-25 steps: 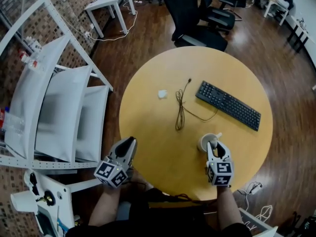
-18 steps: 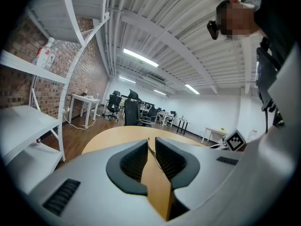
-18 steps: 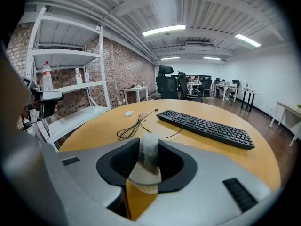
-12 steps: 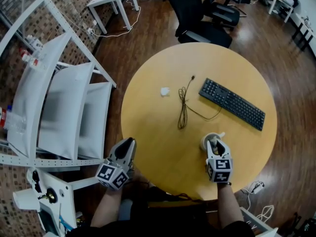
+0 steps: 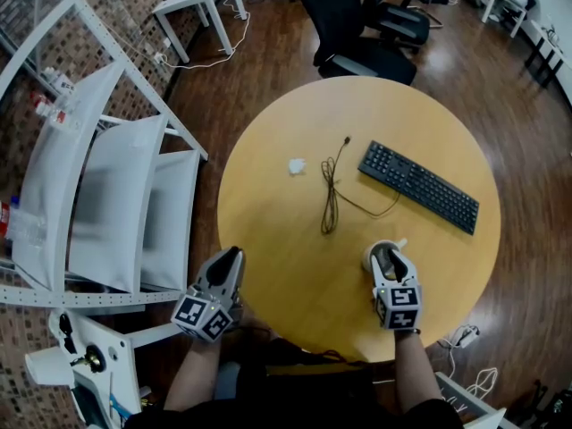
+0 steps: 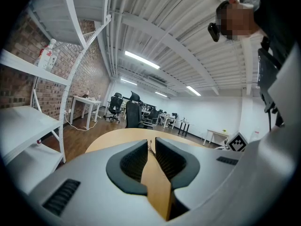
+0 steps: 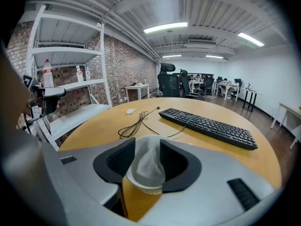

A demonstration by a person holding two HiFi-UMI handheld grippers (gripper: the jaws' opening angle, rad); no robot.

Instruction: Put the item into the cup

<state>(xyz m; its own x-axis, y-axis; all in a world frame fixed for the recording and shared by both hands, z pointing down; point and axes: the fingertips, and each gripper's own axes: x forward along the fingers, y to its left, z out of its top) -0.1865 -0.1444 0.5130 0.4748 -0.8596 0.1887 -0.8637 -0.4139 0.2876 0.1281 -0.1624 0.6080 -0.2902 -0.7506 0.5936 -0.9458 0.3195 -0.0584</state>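
Right gripper (image 7: pixel 146 147) jaws just opened, now standing wide either side of the cup (image 7: pixel 141 188) near the table (image 5: pixel 286 239) edge. White crumpled item (image 7: pixel 148 163) sits inside the cup. Left gripper (image 6: pixel 150 149) jaws nearly together, empty.

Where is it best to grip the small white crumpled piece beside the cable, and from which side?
Best pinch the white piece across its middle, coming from above: it is a small low lump on the table, and the cable lies close beside it.

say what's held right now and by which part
Nothing. The right gripper's fingers have just been opening around the white wad, sitting in the cup; left gripper empty.
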